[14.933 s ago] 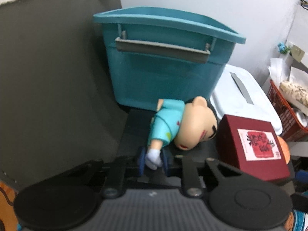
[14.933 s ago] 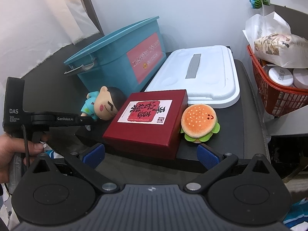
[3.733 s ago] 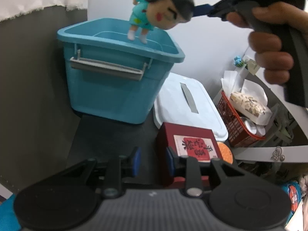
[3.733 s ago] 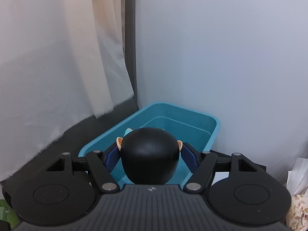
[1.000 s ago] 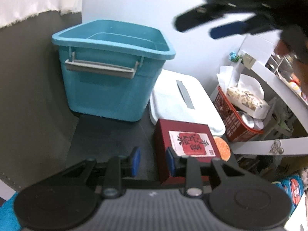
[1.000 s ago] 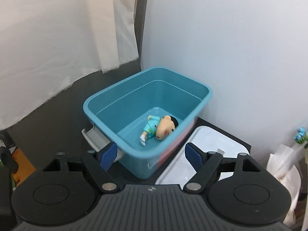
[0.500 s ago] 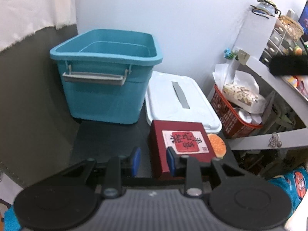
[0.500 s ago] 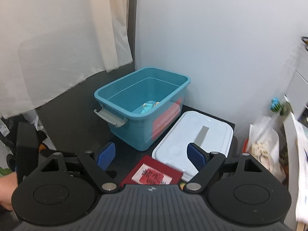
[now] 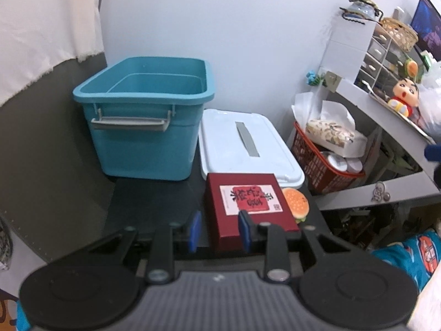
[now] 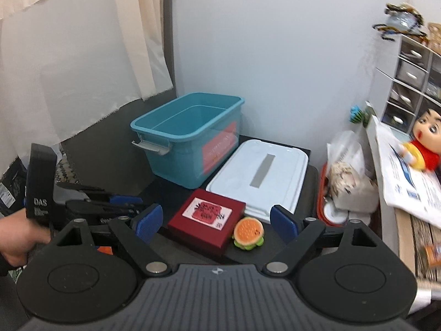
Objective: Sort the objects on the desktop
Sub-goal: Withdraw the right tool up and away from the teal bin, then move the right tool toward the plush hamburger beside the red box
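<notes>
Here, from left to right, my left claw (image 9: 220, 231) hangs empty with a narrow gap, over the near edge of the red box (image 9: 249, 204). On the table (image 9: 154, 201) the teal bin (image 9: 148, 115) stands left, the white lid (image 9: 245, 146) beside it, the burger toy (image 10: 248, 232) touching the box. My right claw (image 10: 216, 218) is opening wide, holding nothing.
</notes>
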Motion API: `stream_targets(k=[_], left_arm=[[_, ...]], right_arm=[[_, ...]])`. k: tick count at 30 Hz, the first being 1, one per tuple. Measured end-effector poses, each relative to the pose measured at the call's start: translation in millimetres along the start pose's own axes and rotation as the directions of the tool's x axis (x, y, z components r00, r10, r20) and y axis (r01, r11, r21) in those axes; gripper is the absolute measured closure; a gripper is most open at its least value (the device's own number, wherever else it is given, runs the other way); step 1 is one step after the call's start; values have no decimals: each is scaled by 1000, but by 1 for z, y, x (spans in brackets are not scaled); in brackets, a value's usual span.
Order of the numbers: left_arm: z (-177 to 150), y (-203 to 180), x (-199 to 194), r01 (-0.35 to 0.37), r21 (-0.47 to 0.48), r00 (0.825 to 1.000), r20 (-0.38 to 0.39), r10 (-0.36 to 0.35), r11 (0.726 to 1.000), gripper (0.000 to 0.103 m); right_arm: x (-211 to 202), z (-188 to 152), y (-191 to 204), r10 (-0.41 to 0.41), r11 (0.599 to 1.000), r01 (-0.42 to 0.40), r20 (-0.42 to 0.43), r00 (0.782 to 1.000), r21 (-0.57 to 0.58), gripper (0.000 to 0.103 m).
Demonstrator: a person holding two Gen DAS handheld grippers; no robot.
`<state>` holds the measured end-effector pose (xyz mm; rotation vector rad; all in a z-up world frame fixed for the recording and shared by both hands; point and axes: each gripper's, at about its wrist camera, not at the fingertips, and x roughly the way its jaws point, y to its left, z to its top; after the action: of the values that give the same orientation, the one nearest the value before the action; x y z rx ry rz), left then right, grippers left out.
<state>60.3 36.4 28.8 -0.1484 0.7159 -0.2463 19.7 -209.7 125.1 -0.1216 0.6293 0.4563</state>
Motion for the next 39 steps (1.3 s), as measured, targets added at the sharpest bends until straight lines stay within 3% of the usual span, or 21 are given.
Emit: stream_targets(k=[11, 17, 29, 35, 39], left_arm=[[0, -5, -10, -10, 4, 1000, 8, 10, 1000, 70], [-2, -6, -6, -16, 12, 1000, 4, 16, 1000, 70], [-5, -5, 10, -24, 21, 999, -25, 24, 999, 70], [-3, -6, 11, -22, 22, 999, -23, 23, 999, 70], [-3, -9, 14, -21, 28, 999, -26, 21, 999, 70]], right_arm=[[3, -42, -15, 13, 993, -14, 13, 1000, 113, 10], [17, -64, -16, 1, 987, -13, 79, 997, 158, 6], [53, -75, -18, 7, 981, -28, 110, 994, 192, 6], [64, -84, -22, -37, 971, 4, 132, 991, 237, 6], [69, -88, -25, -11, 968, -20, 123, 992, 252, 6]])
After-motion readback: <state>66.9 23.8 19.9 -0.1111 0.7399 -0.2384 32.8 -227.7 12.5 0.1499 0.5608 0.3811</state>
